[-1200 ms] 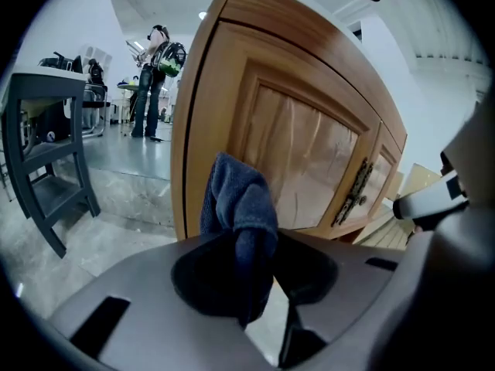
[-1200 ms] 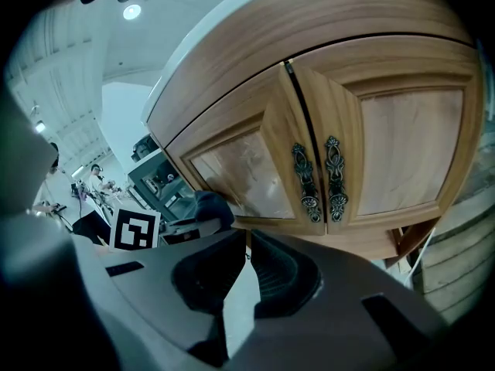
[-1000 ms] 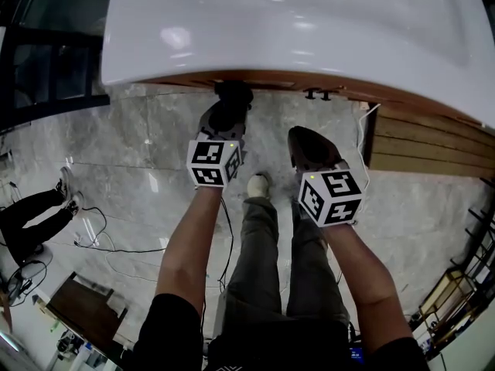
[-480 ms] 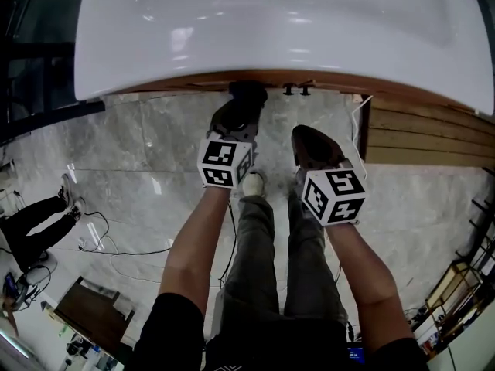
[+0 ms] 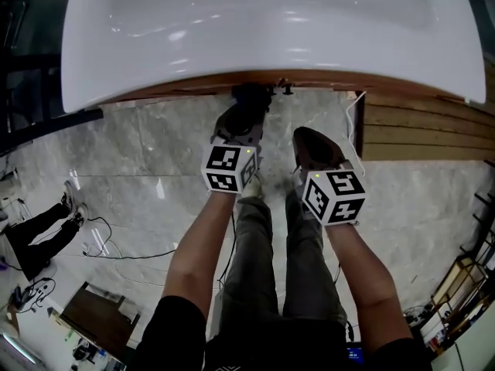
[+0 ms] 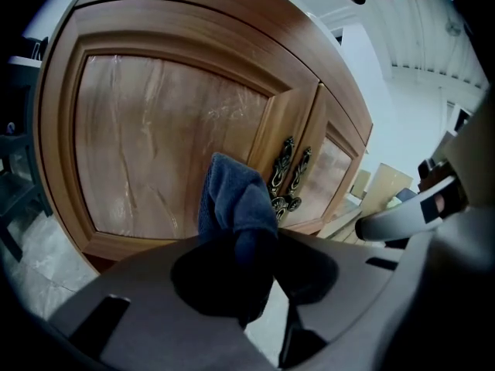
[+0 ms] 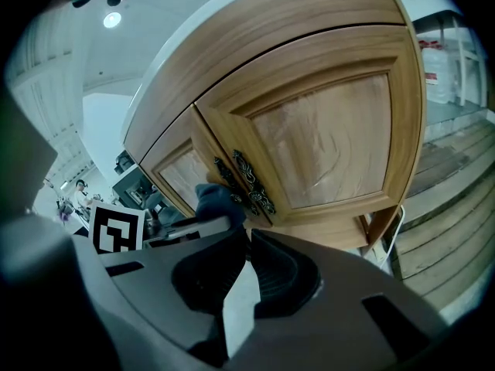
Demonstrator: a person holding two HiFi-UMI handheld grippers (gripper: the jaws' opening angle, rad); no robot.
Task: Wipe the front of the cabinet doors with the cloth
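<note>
A dark blue cloth point(image 6: 236, 199) is bunched in my left gripper point(image 6: 246, 242), which is shut on it. The cloth presses on the left wooden cabinet door point(image 6: 155, 137), just left of the ornate metal handles point(image 6: 288, 178). In the head view the cloth point(image 5: 251, 99) sits under the sink's rim, ahead of the left gripper's marker cube point(image 5: 229, 168). My right gripper point(image 7: 246, 234) hangs back from the right door point(image 7: 325, 141) with its jaws shut and nothing in them. The right gripper view also shows the cloth point(image 7: 218, 199) at the handles point(image 7: 249, 180).
A white sink basin point(image 5: 232, 29) overhangs the cabinet. Grey marble floor point(image 5: 147, 153) lies below, with wooden slats point(image 5: 421, 134) to the right. My legs and a shoe point(image 5: 251, 185) are between the grippers. Another person's legs point(image 5: 42, 226) and cables point(image 5: 108, 246) are at far left.
The left gripper has carried the cloth rightward along the door, closer to the handles. The right gripper has stayed roughly where it was.
</note>
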